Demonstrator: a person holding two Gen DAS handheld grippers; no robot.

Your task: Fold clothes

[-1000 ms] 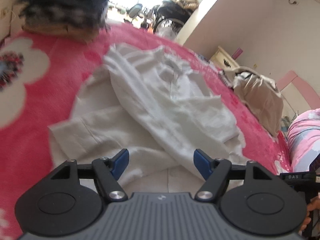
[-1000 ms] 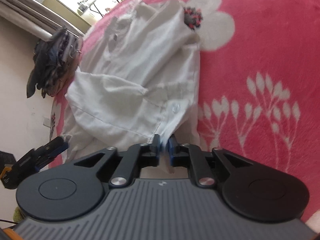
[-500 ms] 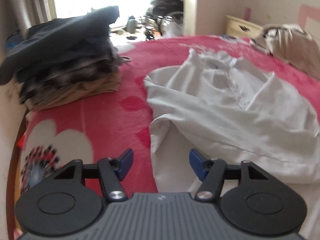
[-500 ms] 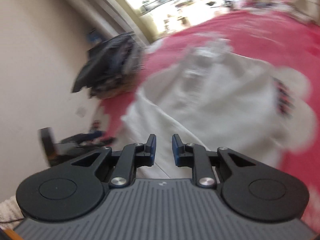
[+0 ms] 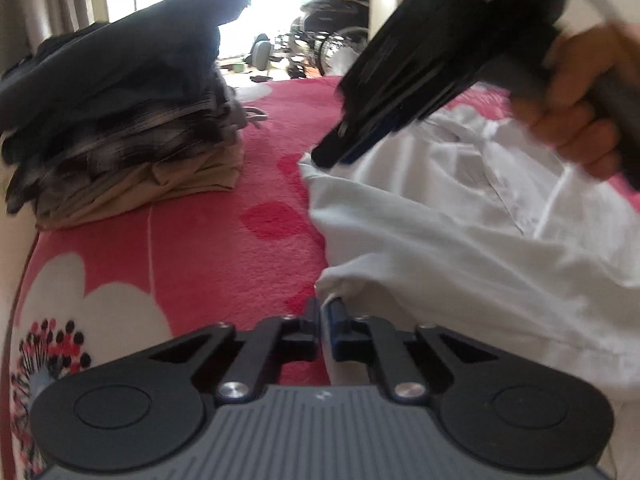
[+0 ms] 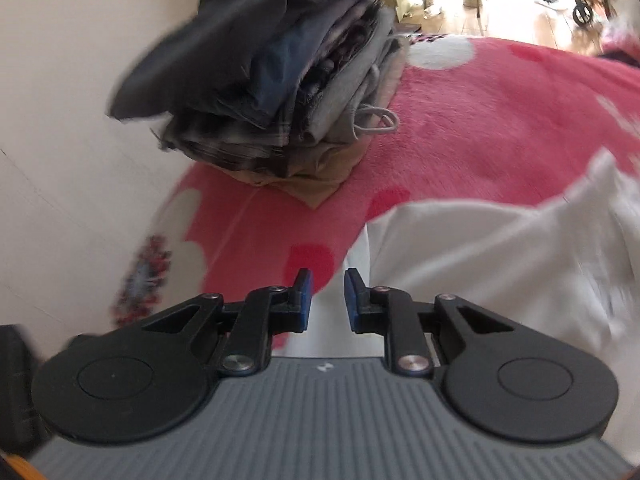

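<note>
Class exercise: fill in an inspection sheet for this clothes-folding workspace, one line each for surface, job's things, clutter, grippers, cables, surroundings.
Surface: pink flowered blanket.
Job's things: white shirt lying crumpled and unfolded; stack of folded clothes beside it, apart from it.
Clutter: nothing seen.
Grippers: left gripper, jaws shut on the shirt's near edge; right gripper, jaws slightly apart, nothing pinched, over the shirt's edge. A hand holds the right gripper.
Cables: nothing seen.
Surroundings: cream wall behind the stack; bright doorway with a wheeled frame, blurred.

white shirt (image 5: 460, 240) — rumpled, on pink blanket (image 5: 208, 248)
</note>
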